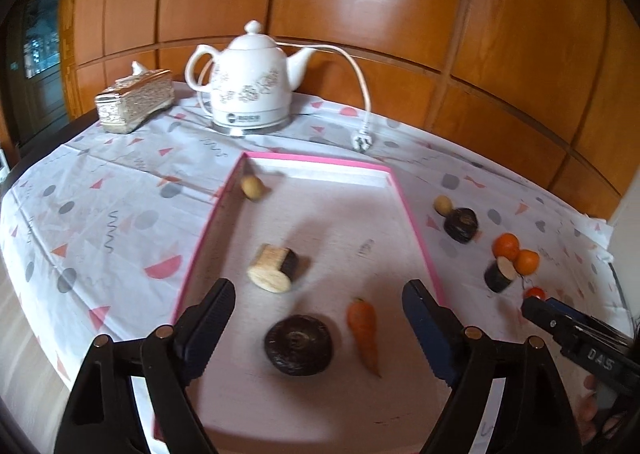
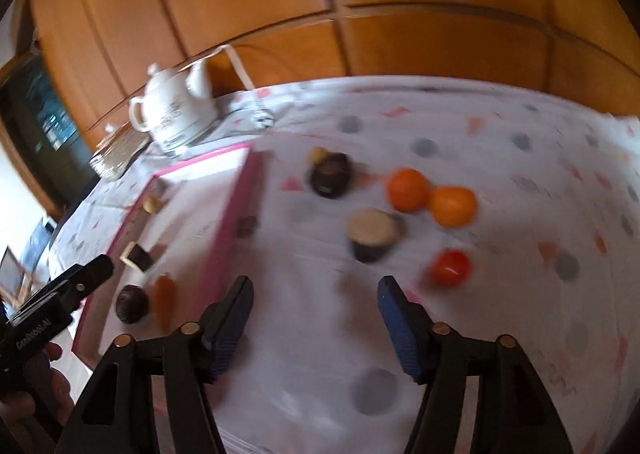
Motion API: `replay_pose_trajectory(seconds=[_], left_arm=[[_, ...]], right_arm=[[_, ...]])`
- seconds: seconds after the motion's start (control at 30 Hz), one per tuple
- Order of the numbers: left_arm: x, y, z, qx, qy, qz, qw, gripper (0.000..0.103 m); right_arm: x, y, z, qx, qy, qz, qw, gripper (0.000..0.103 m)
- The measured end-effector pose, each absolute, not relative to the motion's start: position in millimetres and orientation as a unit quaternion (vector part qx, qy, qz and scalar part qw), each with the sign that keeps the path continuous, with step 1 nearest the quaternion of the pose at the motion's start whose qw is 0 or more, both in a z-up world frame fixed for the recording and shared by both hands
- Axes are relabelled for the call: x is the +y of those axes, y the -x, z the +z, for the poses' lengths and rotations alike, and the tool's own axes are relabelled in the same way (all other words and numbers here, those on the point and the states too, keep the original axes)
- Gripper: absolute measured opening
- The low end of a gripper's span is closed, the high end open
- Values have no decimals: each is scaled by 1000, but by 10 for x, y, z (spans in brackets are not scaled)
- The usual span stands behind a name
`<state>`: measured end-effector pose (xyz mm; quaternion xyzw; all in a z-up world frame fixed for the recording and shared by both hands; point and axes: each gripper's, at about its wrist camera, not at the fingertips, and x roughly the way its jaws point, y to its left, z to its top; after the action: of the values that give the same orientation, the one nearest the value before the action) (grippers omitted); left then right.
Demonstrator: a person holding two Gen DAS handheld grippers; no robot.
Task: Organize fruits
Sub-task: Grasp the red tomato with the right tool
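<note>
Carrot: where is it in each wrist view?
Left wrist: carrot lies low centre-right inside the pink tray, beside a dark round piece.
Right wrist: carrot sits far lower left, same tray.
Shared landmark: white kettle behind the tray.

Inside the pink-rimmed tray [image 1: 416, 222] lie a carrot [image 1: 363, 330], a dark round fruit [image 1: 299, 344], a cut pale-faced piece [image 1: 273, 268] and a small tan fruit [image 1: 252, 187]. Right of the tray sit 2 oranges [image 2: 408, 190], touching, a red tomato [image 2: 450, 267] and 2 dark pieces [image 2: 372, 234].
</note>
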<state>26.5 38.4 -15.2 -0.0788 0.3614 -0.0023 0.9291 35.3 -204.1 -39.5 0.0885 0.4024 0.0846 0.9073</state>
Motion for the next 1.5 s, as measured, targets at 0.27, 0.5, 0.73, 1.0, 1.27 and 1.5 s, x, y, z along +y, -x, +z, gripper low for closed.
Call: replay_pose_trajectory(seconds=[0.27,0.5,0.73,1.0,1.27,1.5], left_arm=[[130,-240,-147,368,64,-44,927,86],[-61,-249,-120,372,53,-75,924,86],[-228,-269,-126,377,51,-109,918,86],[-355,-349,-159,388,55,-119,912,86],[-627,-542,-126,393,63,-121,909,86],[-1101,-715,-255,407,22,-145,901,84]], right_arm=[[-2470,-221,-583,417,-99,28,903,48],[-2581,-246,-664,421,-97,12,902,46],[-2549,-509,-691,424,-71,2,903,45],[-2478,-692,-735,423,-29,-1,906,28],[-2598,-623,-754,411,4,-43,911,28],[-2698,-603,-763,407,-4,-49,912,28]])
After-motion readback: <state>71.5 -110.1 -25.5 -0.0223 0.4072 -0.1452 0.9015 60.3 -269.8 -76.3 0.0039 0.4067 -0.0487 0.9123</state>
